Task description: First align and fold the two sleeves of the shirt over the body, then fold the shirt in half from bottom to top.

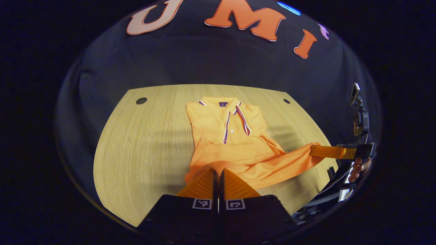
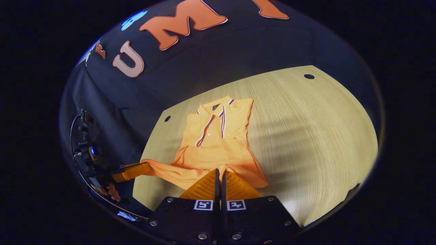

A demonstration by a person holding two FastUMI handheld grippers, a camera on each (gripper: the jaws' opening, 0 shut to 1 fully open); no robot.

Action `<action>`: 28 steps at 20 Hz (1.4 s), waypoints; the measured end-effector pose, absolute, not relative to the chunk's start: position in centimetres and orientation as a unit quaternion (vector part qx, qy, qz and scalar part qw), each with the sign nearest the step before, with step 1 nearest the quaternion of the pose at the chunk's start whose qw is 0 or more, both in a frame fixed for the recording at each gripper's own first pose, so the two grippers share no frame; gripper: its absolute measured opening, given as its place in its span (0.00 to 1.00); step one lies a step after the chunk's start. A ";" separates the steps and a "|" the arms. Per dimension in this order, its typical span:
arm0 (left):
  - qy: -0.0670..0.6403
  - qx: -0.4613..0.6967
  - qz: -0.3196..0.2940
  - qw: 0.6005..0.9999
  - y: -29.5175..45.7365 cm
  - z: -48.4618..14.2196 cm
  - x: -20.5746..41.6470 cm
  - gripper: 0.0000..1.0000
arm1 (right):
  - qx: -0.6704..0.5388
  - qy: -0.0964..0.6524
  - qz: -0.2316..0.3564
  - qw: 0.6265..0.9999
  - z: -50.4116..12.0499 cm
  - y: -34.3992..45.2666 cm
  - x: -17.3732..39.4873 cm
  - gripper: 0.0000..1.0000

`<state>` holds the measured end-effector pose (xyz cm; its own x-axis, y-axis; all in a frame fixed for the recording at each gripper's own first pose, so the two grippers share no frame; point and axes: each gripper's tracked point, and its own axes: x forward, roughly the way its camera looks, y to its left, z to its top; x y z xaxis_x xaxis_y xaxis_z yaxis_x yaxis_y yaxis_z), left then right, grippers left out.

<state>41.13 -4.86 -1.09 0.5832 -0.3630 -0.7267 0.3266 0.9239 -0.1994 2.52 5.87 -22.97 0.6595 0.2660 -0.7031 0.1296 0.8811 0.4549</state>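
Just ahead of the left hand-held gripper (image 1: 218, 177), in the left gripper view, fingers pressing together on the near hem of the shirt (image 1: 228, 136), cloth bunching up over the fingertips. Beyond the fingertips, shirt body lying flat on the wooden surface (image 1: 143, 149), collar (image 1: 221, 102) pointing away toward the far edge, placket with a striped trim running down from it. Off to the right of this hand-held gripper, the other hem corner stretching out sideways and slightly lifted, ending at the right hand-held gripper (image 1: 315, 150), with a hand (image 1: 357, 168) wrapping its handle. Farther still, two dark round holes sitting near the far corners of the surface, dark cloth wall rising behind.

Directly in front of the right hand-held gripper (image 2: 220, 177), in the right gripper view, fingers likewise closing together on the shirt's (image 2: 218, 143) near hem. To its left, a strip of hem pulling out toward the left hand-held gripper (image 2: 147, 166), a hand (image 2: 112, 192) gripping behind it. Past the fingertips, sleeves lying folded in over the body, collar (image 2: 216, 103) resting far off on the surface (image 2: 306, 136).
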 end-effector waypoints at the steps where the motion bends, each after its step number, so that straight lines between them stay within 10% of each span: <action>1: 0.411 -0.020 -0.194 0.891 -4.9 -0.8 42.4 0.01 | 0.237 0.410 0.037 0.880 -22.8 5.6 3.5 0.01; 28: 0.465 -0.147 -0.198 0.850 -7.2 -5.8 71.3 0.05 | 0.329 0.453 -0.065 0.826 -27.3 0.5 28.3 0.02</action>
<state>71.32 -7.22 -5.79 0.4895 -0.4737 -0.7321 0.2001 0.8782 -0.4345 28.30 0.52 -27.26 0.5818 0.1904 -0.7907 0.4046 0.7756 0.4845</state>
